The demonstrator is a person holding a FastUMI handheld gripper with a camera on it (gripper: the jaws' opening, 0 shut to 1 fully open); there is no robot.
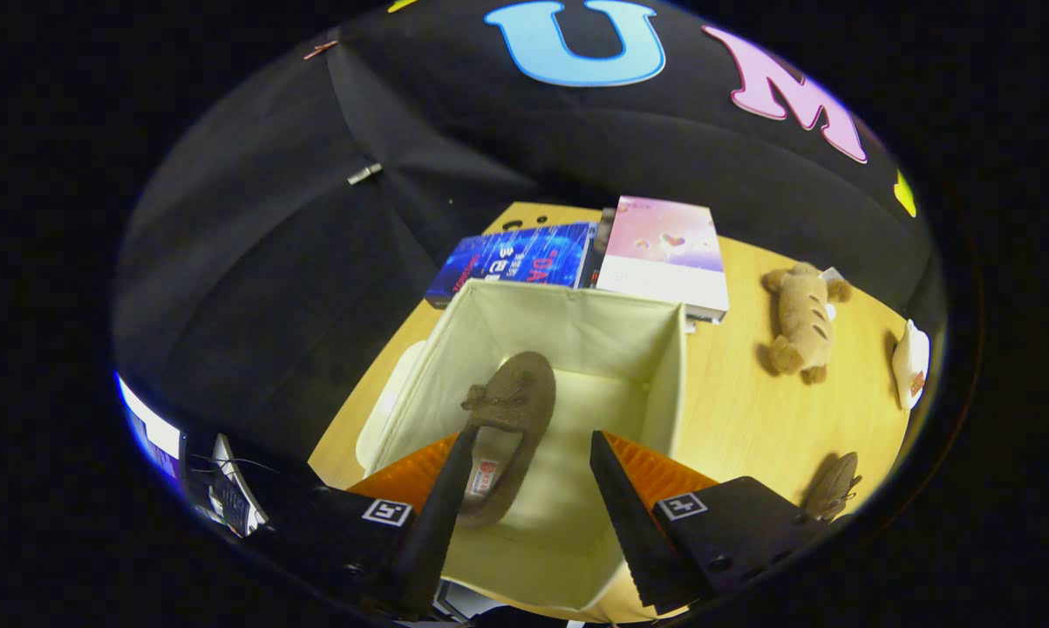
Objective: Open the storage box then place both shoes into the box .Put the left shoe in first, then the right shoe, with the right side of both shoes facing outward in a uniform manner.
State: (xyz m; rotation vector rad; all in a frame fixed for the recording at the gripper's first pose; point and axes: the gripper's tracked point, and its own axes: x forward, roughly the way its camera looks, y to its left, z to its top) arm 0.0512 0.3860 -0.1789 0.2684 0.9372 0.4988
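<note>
Gripper view: hand-held gripper (528, 488) open, empty, above box (576, 318).
Next shoe (831, 487): right of fingers (on counter (751, 410)).

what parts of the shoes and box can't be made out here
- Shoe in the box: its heel end is hidden behind one finger in the gripper view, so whether the open gripper touches it is unclear.
- Second shoe on the table: small, partly covered by the gripper body; left or right unreadable.
- Storage box: near wall hidden by the fingers.
</note>
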